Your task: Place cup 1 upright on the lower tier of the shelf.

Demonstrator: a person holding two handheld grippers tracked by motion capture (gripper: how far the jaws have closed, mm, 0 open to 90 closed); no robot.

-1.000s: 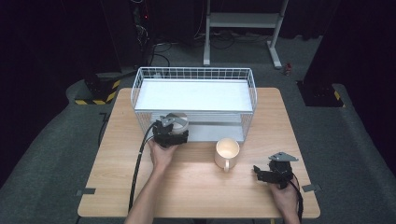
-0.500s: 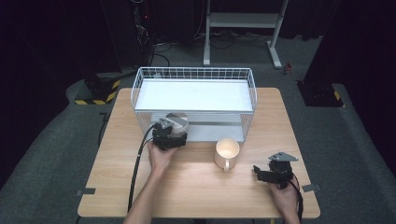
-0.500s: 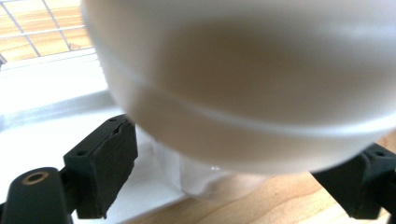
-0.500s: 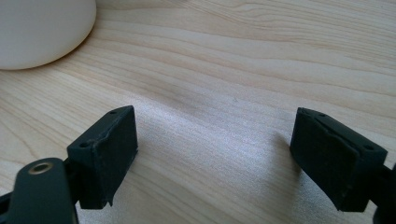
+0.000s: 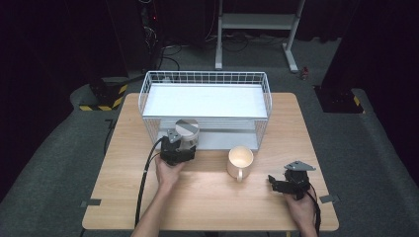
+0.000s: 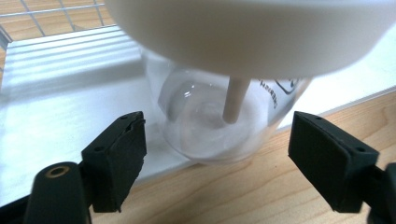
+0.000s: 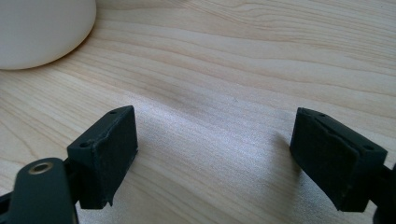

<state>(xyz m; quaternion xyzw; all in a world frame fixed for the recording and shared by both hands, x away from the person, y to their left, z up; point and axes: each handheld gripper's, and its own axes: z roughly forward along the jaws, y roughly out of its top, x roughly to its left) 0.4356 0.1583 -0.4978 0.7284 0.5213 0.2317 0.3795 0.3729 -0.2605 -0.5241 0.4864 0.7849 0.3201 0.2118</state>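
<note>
At the wire basket (image 5: 205, 79) front, the left gripper (image 6: 217, 161) fingers stand spread around the glass jar (image 6: 210, 121), released

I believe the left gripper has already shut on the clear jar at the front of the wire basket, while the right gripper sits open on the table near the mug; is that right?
Not quite: the left gripper is open, its jaws standing apart on either side of the jar without touching it, as the left gripper view shows. The rest holds: the jar is at the front of the basket, and the right gripper is open near the mug.
</note>
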